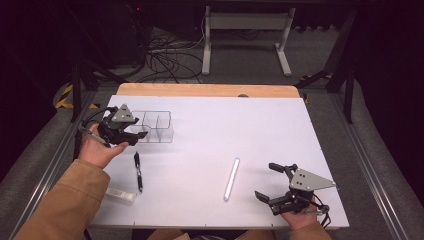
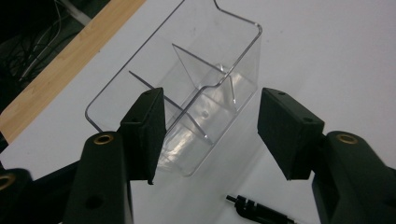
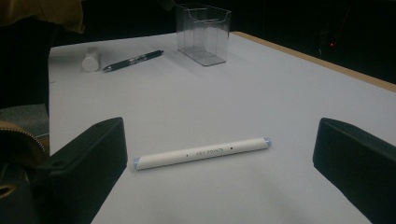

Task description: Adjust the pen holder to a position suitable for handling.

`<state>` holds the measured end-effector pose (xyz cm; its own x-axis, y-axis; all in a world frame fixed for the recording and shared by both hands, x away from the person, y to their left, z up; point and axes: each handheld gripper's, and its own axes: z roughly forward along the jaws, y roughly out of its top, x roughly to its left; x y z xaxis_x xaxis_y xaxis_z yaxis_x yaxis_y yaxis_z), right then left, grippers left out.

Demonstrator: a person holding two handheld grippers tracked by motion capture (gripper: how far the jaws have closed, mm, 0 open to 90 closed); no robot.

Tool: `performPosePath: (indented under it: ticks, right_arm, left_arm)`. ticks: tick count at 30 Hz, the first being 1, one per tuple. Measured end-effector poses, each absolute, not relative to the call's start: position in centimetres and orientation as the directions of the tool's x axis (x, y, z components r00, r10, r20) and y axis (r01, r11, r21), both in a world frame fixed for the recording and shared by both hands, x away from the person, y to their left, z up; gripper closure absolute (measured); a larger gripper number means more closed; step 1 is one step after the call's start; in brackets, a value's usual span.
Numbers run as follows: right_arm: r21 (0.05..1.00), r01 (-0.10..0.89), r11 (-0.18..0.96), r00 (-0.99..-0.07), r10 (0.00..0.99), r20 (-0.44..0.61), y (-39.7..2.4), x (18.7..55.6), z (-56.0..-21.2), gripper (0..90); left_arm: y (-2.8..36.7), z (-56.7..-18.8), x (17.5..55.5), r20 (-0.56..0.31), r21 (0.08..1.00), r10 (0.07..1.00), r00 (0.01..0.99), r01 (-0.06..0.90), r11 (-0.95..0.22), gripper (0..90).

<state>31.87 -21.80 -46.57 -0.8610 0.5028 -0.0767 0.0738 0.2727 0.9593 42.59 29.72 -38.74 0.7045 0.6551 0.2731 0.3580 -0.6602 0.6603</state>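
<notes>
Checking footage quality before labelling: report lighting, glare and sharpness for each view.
High view: white table evenly lit, dark surroundings, slightly soft. Left gripper view: clear plastic organizer sharp, faint reflections on its walls. Right gripper view: dim, white marker in focus, near jaws blurred.

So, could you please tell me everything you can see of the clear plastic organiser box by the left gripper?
The clear organiser box looks like hard transparent plastic, a rectangular open-topped container with thin inner dividers making several compartments, one wall dipping in a notch. It stands upright and empty on the white table, near its far left corner. The left gripper is open around its near end: one finger overlaps the box, the other stands clear beside it. Whether either touches it I cannot tell.
</notes>
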Motion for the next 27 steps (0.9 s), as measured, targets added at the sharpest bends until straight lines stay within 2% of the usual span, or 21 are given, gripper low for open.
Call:
performPosePath:
  ticks: [8,15,27]
  right_arm:
    - [0.960,0.071,0.272,-0.864,0.498,-0.077,-21.8,31.9,-46.6,3.6]
    - [0.961,0.070,0.269,-0.865,0.496,-0.076,-21.9,31.9,-46.6,3.6]
    - [0.961,0.070,0.268,-0.868,0.492,-0.074,-21.8,31.9,-46.7,3.5]
  left_arm:
    - [29.4,-39.2,44.2,0.271,0.606,0.648,0.712,0.397,-0.689,48.7]
    - [29.2,-39.3,45.8,0.230,0.546,0.652,0.722,0.459,-0.701,53.3]
    - [28.9,-39.6,46.9,0.210,0.496,0.654,0.727,0.498,-0.712,55.4]
